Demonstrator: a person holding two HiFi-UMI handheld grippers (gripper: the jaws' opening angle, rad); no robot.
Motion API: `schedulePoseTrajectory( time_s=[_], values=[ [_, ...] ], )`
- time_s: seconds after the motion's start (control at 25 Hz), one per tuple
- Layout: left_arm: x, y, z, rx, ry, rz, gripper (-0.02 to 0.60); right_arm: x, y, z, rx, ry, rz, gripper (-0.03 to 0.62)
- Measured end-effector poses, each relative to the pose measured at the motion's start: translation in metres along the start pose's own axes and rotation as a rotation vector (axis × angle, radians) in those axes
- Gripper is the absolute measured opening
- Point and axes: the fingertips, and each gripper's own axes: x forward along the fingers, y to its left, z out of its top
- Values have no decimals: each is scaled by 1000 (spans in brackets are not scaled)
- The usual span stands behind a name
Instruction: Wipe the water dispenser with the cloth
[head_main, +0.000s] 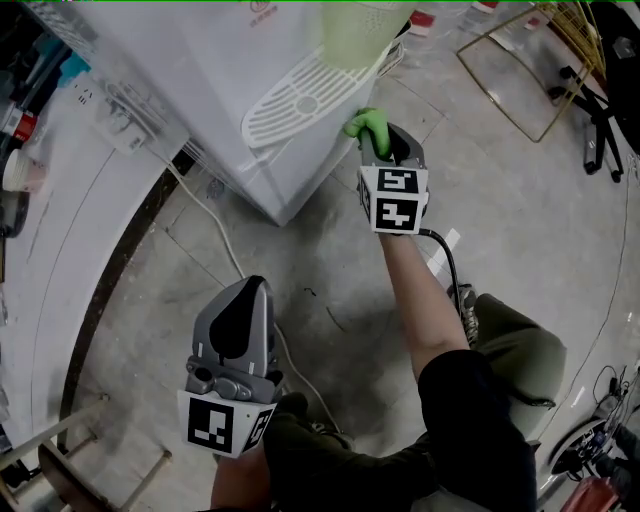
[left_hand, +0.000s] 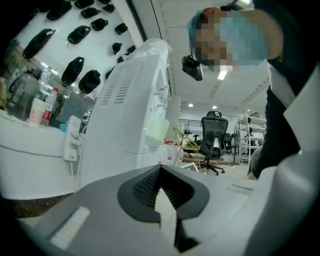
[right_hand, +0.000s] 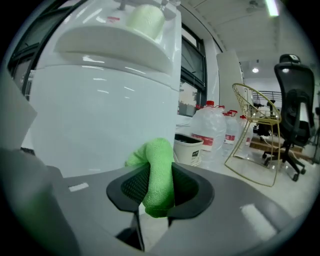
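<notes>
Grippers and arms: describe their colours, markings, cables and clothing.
Left gripper and right gripper: grey, black ribbed pads, each with a white cube bearing black square markers. A black cable leaves the right one. Right sleeve: short, dark.

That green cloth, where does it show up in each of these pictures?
Head view: upper middle, green cloth poking from the right gripper.
Left gripper view: not in it.
Right gripper view: lower centre, between the jaws.
Shared landmark: the white water dispenser.
</notes>
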Motion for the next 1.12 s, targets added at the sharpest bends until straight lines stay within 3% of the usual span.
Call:
schedulePoseTrajectory(
  time_s=[0.16, 0.4, 0.56, 0.8, 1.12],
  values=[
    [-3, -3, 1, 7, 7, -10, 2, -47, 64, -33, 60, -25, 88, 118],
    [-3, -6, -1, 35, 28, -13, 2, -91, 155, -69, -26, 2, 251, 118],
    [-1, -8, -4, 54, 47, -10, 2, -85, 186, -76, -45, 55, 316, 118],
    [2, -16, -5, 97, 66, -16, 2, -63, 170, -75, -72, 86, 299, 118],
    [10, -20, -11, 155, 88, -8, 2, -2, 88, -65, -144, 127, 195, 118]
  ],
)
